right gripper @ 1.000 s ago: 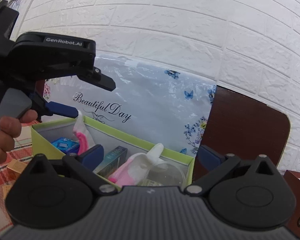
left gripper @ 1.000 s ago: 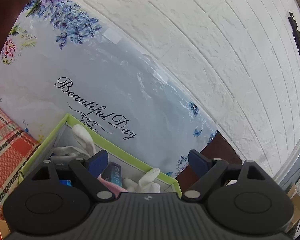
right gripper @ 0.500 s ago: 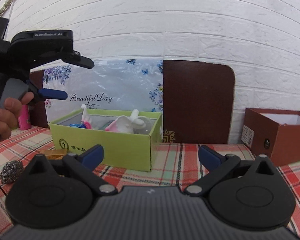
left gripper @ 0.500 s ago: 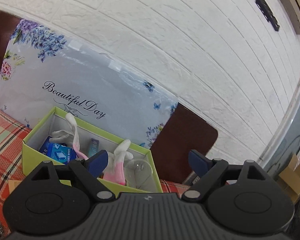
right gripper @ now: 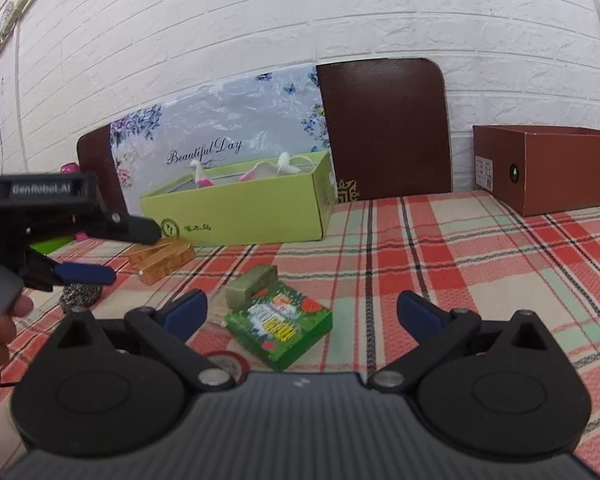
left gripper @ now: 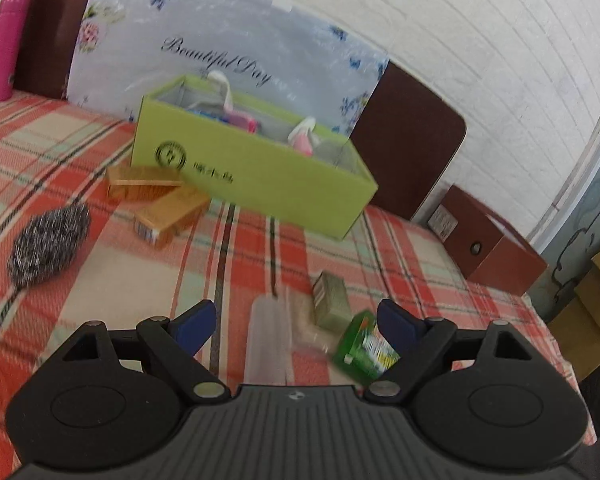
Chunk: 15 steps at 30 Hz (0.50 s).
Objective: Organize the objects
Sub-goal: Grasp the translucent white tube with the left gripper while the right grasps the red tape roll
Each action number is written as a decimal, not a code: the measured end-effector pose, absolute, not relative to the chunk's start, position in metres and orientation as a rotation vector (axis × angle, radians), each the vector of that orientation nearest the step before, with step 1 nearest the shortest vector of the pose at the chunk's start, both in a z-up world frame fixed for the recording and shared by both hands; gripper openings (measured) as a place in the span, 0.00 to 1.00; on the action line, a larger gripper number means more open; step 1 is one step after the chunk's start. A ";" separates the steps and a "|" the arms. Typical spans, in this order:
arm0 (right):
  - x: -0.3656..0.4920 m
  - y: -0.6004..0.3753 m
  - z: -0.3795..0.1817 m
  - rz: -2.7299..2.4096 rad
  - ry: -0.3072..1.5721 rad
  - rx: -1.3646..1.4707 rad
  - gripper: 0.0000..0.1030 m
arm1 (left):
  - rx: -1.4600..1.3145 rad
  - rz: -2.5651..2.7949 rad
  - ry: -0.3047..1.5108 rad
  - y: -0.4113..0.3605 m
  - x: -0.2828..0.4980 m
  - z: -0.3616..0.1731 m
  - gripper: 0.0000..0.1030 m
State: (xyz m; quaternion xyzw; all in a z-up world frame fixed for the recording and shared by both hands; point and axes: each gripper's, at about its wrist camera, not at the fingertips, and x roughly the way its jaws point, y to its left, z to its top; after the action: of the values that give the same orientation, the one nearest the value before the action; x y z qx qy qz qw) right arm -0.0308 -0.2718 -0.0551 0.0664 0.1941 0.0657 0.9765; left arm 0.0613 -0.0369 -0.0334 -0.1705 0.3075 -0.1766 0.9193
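Observation:
A lime green box (left gripper: 256, 172) (right gripper: 240, 208) stands on the plaid tablecloth and holds gloves and small items. Loose on the cloth lie two tan boxes (left gripper: 168, 208) (right gripper: 162, 258), a steel scourer (left gripper: 48, 244) (right gripper: 80, 296), a small olive box (left gripper: 332, 300) (right gripper: 252, 284), a green packet (left gripper: 366, 348) (right gripper: 280, 320) and a translucent white tube (left gripper: 266, 340). My left gripper (left gripper: 296, 322) is open and empty above the tube and packet; it also shows in the right wrist view (right gripper: 112, 250). My right gripper (right gripper: 302, 312) is open and empty over the green packet.
A floral "Beautiful Day" board (left gripper: 228, 56) (right gripper: 220, 144) and a dark brown board (left gripper: 408, 148) (right gripper: 384, 128) lean on the white brick wall. A brown box (left gripper: 492, 244) (right gripper: 548, 168) sits at the right. A pink bottle (left gripper: 4, 44) stands far left. A red-rimmed round object (right gripper: 224, 362) lies near my right gripper.
Both grippers have pulled back from the green box and tilted down toward the table. The loose items on the cloth have come into view. Both stay open and empty.

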 end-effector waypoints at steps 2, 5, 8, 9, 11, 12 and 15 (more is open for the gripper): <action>-0.033 -0.262 -0.059 0.165 0.419 0.115 1.00 | -0.315 -0.366 0.647 -0.038 0.052 -0.043 0.88; -0.034 -0.249 -0.063 0.202 0.461 0.078 1.00 | -0.217 -0.371 0.643 -0.045 0.046 -0.048 0.88; -0.033 -0.235 -0.066 0.205 0.496 0.024 1.00 | -0.152 -0.377 0.618 -0.051 0.044 -0.052 0.85; -0.032 -0.231 -0.067 0.203 0.504 0.010 0.97 | -0.144 -0.375 0.623 -0.052 0.046 -0.054 0.82; -0.029 -0.225 -0.070 0.210 0.527 -0.012 0.92 | -0.139 -0.376 0.664 -0.055 0.051 -0.060 0.69; -0.027 -0.223 -0.072 0.213 0.540 -0.014 0.86 | -0.147 -0.382 0.681 -0.055 0.053 -0.063 0.68; -0.021 -0.219 -0.077 0.215 0.576 -0.009 0.73 | -0.134 -0.367 0.671 -0.059 0.054 -0.065 0.66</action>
State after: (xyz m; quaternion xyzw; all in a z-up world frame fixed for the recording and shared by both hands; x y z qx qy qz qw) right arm -0.0214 -0.2190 -0.0768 -0.0045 0.2837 0.1056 0.9531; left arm 0.0543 -0.0592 -0.0652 -0.0654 0.3269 -0.1789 0.9257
